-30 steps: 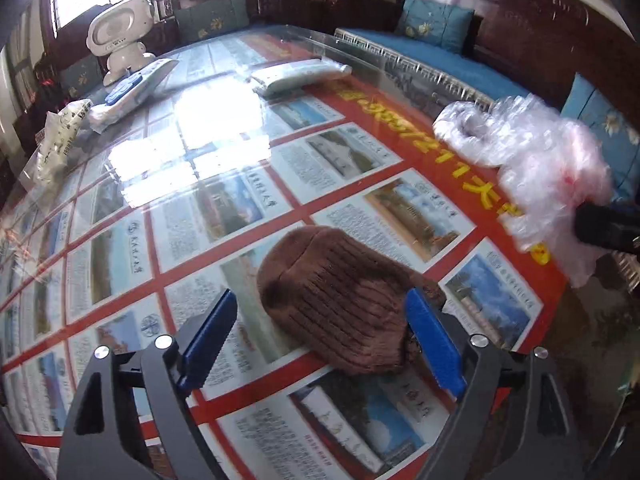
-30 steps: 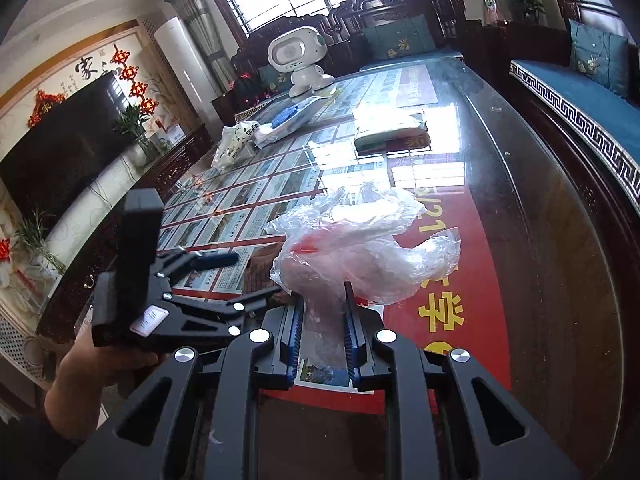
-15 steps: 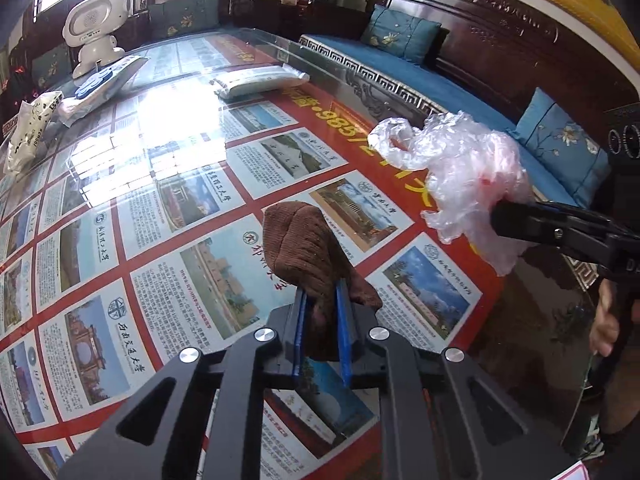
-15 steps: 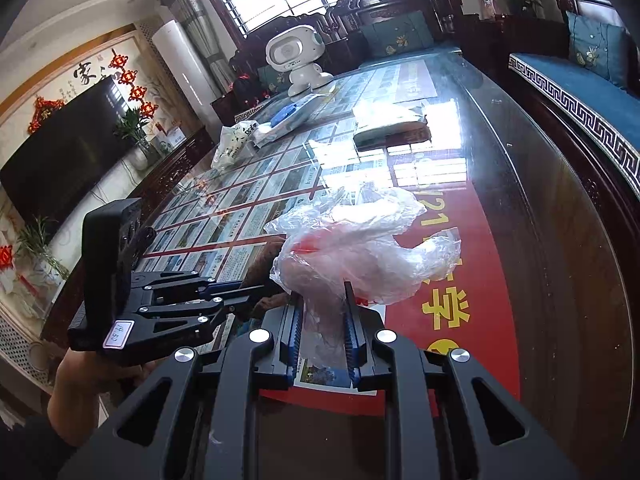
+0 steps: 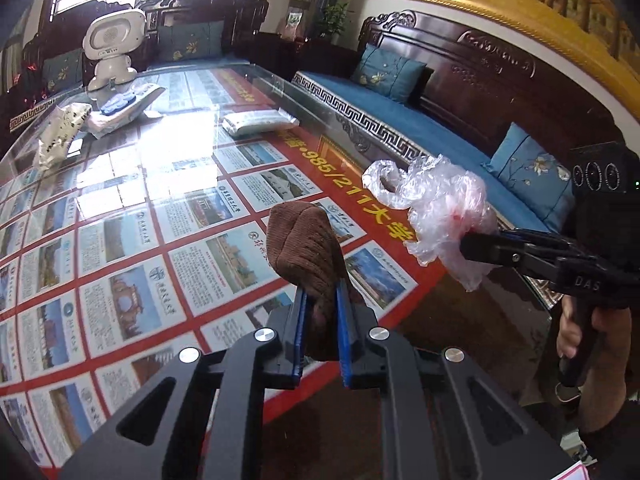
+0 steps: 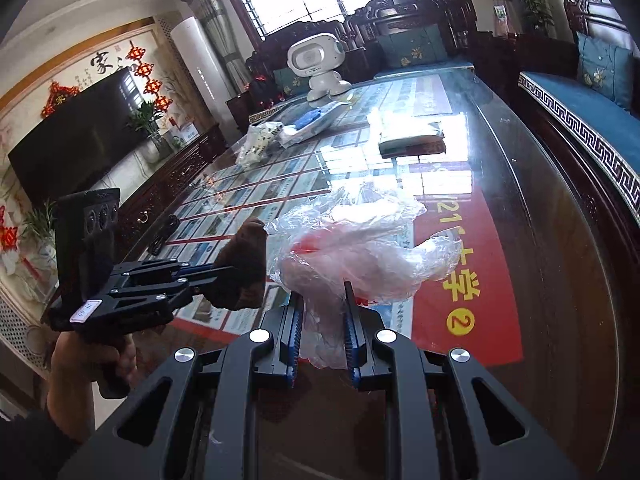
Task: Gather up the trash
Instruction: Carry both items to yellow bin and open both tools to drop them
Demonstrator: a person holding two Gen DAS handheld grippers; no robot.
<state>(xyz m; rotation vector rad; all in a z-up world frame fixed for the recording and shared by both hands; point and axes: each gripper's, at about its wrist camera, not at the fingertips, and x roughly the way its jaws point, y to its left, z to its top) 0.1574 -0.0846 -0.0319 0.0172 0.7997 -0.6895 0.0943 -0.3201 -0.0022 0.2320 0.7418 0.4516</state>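
Observation:
My left gripper (image 5: 320, 300) is shut on a brown knitted cloth (image 5: 306, 240) and holds it lifted above the glass-topped table (image 5: 120, 208). In the right wrist view the left gripper (image 6: 216, 270) and the cloth (image 6: 244, 264) show at the left. My right gripper (image 6: 324, 300) is shut on a crumpled clear plastic bag (image 6: 360, 248) with red marks, held above the table's near end. In the left wrist view the right gripper (image 5: 472, 246) and the bag (image 5: 436, 204) show at the right.
At the table's far end stand a white robot toy (image 5: 112, 48), a white packet with a blue item (image 5: 124, 108), a spotted bag (image 5: 60, 132) and a flat white pack (image 5: 260, 122). A blue-cushioned wooden sofa (image 5: 420, 120) runs along the right edge.
My left gripper closed on the brown cloth and lifted it off the table. The right gripper keeps its hold on the plastic bag, almost still.

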